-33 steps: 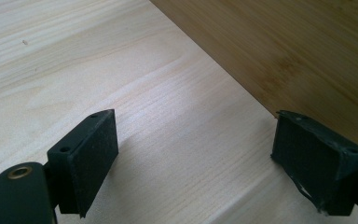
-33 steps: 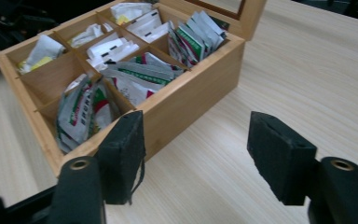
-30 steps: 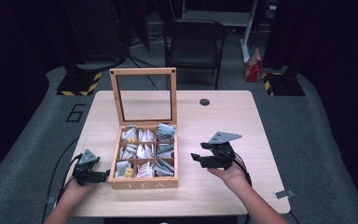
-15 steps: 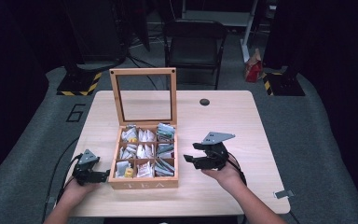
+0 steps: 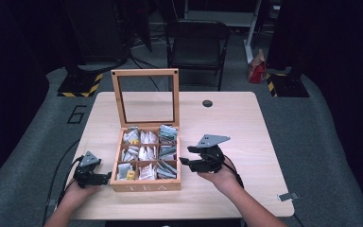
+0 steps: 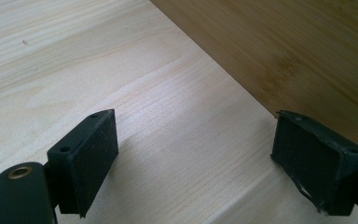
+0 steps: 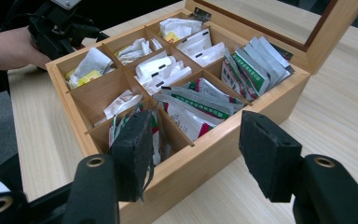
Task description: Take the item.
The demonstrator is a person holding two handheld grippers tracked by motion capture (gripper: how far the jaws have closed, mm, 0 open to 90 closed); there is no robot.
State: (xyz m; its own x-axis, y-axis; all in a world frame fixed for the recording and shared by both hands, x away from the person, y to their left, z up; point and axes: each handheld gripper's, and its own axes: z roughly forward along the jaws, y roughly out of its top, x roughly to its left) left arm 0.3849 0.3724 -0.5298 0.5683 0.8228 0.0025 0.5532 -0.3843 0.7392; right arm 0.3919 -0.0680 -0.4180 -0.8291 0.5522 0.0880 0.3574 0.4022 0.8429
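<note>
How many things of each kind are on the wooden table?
Open wooden tea box with a glass lid: 1
Black two-jaw grippers, left gripper and right gripper: 2
Small round black disc on the light wooden table: 1
Total: 4

Wooden tea box near table's front edge, nine compartments stuffed with tea bags, glass-paned lid open and upright, "TEA" on front wall

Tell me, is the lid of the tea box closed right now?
No, the tea box has its glass-paned lid standing upright and open at the back, with the tea bags in its compartments exposed.
</note>
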